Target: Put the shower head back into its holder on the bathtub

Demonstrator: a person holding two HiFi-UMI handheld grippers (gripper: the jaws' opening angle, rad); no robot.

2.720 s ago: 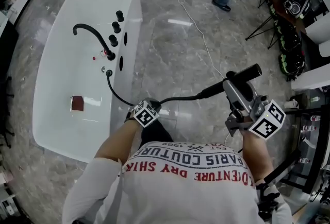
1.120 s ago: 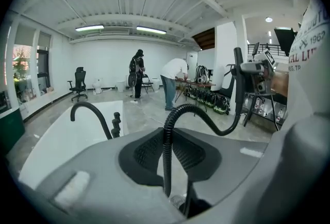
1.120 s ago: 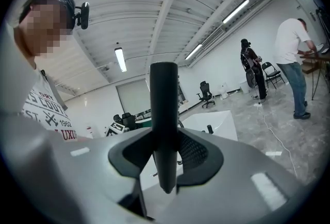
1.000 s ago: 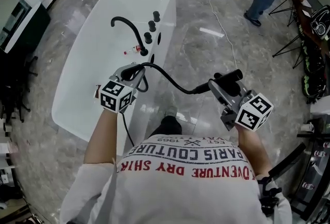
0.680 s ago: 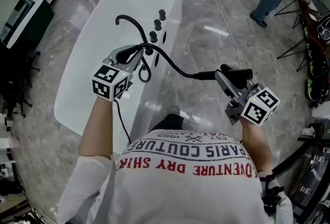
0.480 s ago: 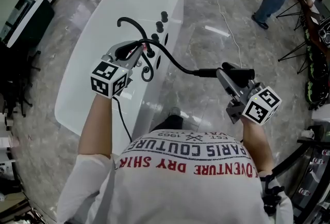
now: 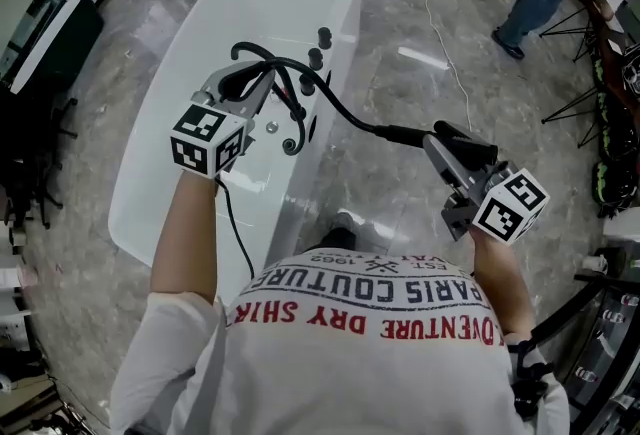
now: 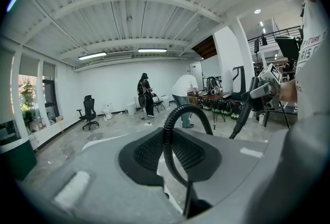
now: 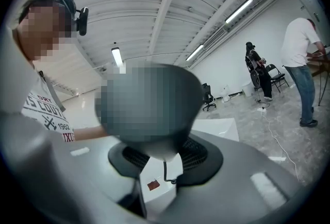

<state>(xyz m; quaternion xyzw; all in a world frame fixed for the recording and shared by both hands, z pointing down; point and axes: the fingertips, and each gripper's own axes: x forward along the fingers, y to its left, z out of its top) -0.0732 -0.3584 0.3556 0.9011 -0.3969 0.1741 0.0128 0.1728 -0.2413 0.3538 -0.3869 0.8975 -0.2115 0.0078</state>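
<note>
Hose carried to the taps, shower head not yet in a holder.
The left gripper [image 7: 258, 75], fingers [image 8: 103, 182] narrow on the black hose [image 7: 340, 109], had moved up the bathtub [image 7: 170, 133] rim to the taps [image 7: 323, 35] since a second earlier. The right gripper [image 7: 445, 138], fingers wider, kept the shower head [image 7: 470, 145] over the floor.

Both arms forward, left gripper [image 7: 256, 79] fingers pinched on the hose [image 7: 341, 110], right gripper [image 7: 447, 139] fingers round the shower head [image 7: 480, 152].
</note>
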